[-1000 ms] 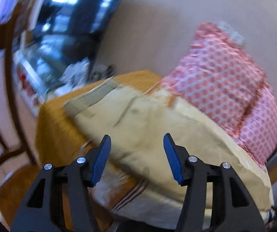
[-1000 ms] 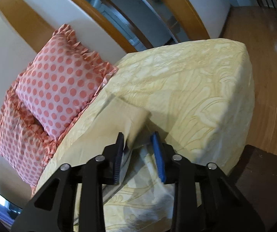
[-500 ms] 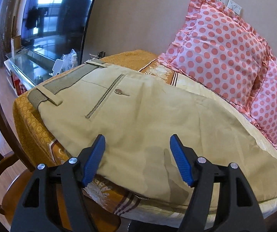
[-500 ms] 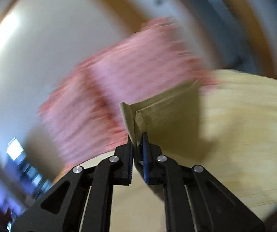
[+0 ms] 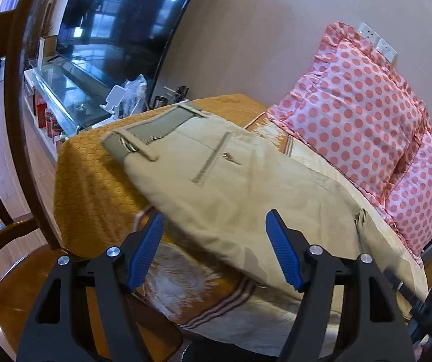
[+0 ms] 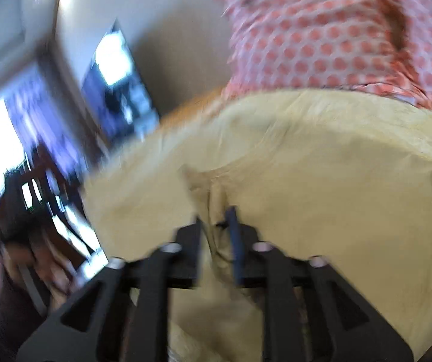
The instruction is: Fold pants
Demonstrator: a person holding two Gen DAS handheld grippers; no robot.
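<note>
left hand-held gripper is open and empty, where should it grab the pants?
Probably the waistband, at its near corner, approached from the left: it's a thick flat edge on the bedspread, uncovered. The left hand-held gripper hovers open; the right hand-held gripper pinches the leg end.

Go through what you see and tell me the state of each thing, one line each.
Left tongs: open, holding nothing, poised near the front edge of the pants.
Right tongs: shut on a bunched fold of the pants; view blurred.
Pants: lying across the bed, waistband at the far end, fold unfinished.
Polka-dot pillows: propped against the wall.
Bedspread: spread under the pants.
Television: off, showing reflections.
</note>
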